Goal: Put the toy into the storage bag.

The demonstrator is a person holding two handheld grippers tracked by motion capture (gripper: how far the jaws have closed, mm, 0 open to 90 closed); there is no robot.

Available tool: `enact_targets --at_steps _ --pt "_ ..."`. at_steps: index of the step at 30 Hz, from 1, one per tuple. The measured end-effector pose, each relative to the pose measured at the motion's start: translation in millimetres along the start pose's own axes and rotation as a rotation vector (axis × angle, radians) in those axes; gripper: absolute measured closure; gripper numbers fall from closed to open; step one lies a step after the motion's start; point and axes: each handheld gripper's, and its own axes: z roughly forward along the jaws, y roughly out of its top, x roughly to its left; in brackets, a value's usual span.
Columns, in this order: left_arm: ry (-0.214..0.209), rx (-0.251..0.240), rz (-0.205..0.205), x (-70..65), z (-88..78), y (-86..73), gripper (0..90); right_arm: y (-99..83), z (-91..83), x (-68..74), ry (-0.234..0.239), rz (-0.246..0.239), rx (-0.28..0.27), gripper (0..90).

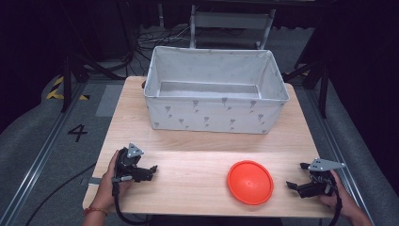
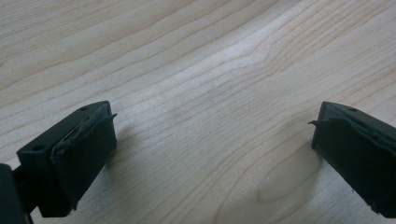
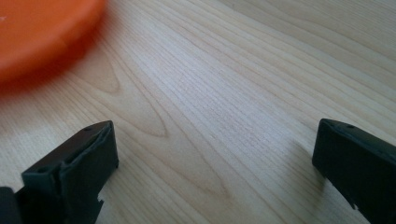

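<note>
An orange round disc lies flat on the wooden table, near the front edge and right of centre. Its blurred rim fills the upper left corner of the right gripper view. My right gripper rests low over the table just right of the disc, open, with bare wood between its jaws. My left gripper sits at the front left of the table, far from the disc. It too is open, and bare wood shows between its jaws.
A large white fabric bin with a small grey print stands open at the back of the table. A white frame and cables lie on the floor behind it. Metal rails run along both sides of the table.
</note>
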Motion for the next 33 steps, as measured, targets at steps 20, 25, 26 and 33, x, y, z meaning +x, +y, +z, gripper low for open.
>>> enact_targets --at_steps 20,25,26,33 --pt "-0.034 0.009 0.028 6.7 -4.0 -4.2 0.1 7.8 -6.4 2.2 0.019 0.017 0.001 18.0" --pt "-0.027 0.004 0.035 7.2 -4.0 -4.1 0.2 23.8 -9.0 14.1 0.064 0.008 -0.03 20.7" --pt "-0.028 0.004 0.035 7.2 -4.0 -4.1 0.2 27.9 -8.7 17.7 0.068 0.002 -0.029 20.7" --pt "-0.027 0.002 0.032 7.0 -4.1 -4.4 0.3 53.4 3.8 42.8 0.127 -0.062 -0.023 19.7"
